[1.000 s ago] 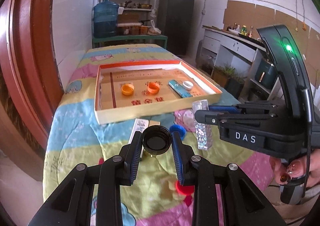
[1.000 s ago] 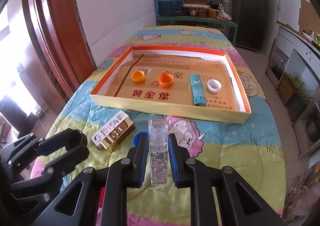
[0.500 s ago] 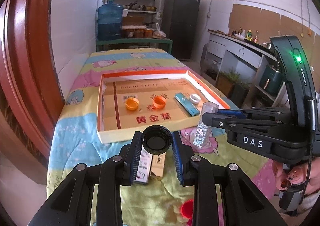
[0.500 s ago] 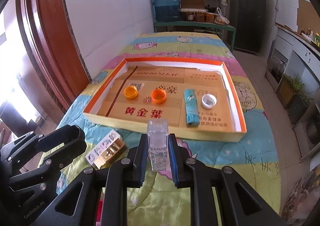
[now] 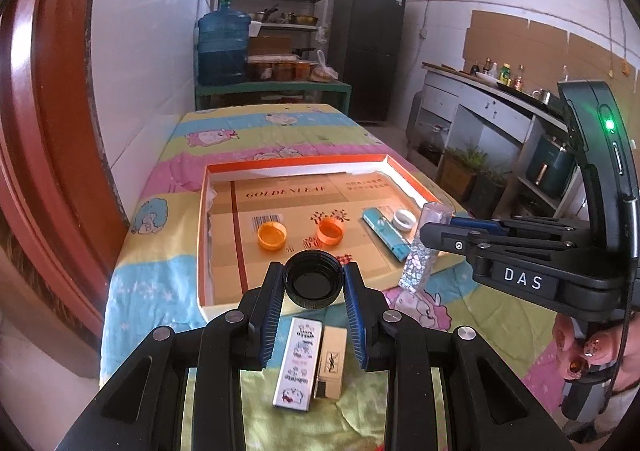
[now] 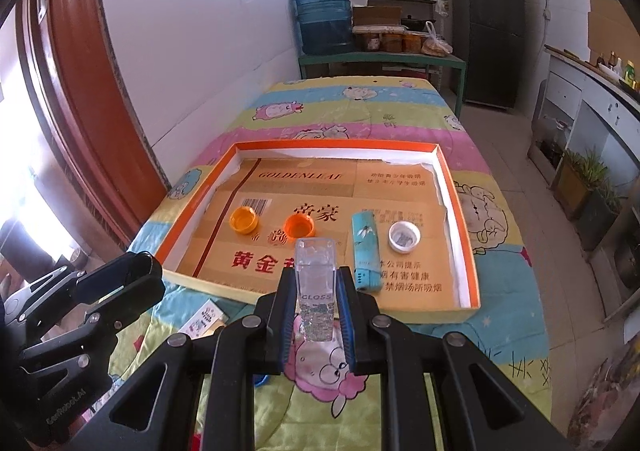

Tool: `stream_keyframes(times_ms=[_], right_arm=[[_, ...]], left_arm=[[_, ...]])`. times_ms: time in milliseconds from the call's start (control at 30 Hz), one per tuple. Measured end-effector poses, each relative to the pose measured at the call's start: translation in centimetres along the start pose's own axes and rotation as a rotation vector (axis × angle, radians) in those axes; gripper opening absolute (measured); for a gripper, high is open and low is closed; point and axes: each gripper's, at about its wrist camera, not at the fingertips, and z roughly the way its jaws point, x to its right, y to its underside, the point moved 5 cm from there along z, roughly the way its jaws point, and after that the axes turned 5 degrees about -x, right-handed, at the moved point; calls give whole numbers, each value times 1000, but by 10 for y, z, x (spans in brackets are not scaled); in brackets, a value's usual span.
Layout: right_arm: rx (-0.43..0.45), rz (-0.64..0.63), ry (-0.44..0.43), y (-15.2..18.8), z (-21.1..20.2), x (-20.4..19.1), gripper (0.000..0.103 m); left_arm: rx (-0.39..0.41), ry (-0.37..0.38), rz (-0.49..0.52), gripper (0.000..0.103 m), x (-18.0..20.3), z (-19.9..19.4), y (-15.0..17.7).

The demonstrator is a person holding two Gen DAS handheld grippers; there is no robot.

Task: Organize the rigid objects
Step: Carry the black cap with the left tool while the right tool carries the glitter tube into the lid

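Observation:
My left gripper (image 5: 313,283) is shut on a black bottle cap (image 5: 313,280), held above the near edge of the orange-rimmed cardboard tray (image 5: 298,165). My right gripper (image 6: 315,301) is shut on a clear glitter-filled gloss tube (image 6: 315,283), upright, also near the tray's (image 6: 336,145) front edge; the same tube (image 5: 422,251) shows at the right of the left wrist view. Inside the tray lie two orange caps (image 6: 244,220) (image 6: 299,226), a teal lighter (image 6: 365,251) and a white cap (image 6: 404,237).
Two small boxes (image 5: 298,367) (image 5: 330,363) lie side by side on the colourful cartoon cloth (image 6: 360,99) in front of the tray. A red door frame (image 5: 52,131) stands at left. Shelves, a blue water jug (image 6: 323,17) and a dark fridge (image 6: 486,23) stand behind the table.
Both grippers have moved forward toward the tray, each keeping its grip; the tray and its contents now sit closer, and the two small boxes have slid below the left gripper.

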Motion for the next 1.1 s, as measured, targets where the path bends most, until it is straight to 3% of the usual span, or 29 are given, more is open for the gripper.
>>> stream_keyframes(times_ms=[567, 1100], right_arm=[[7, -7, -23, -29, 23, 5, 20], [-29, 15, -56, -40, 57, 13, 20]], left_arm=[[-2, -17, -27, 31, -17, 29, -27], [-37, -29, -55, 31, -30, 58, -31]])
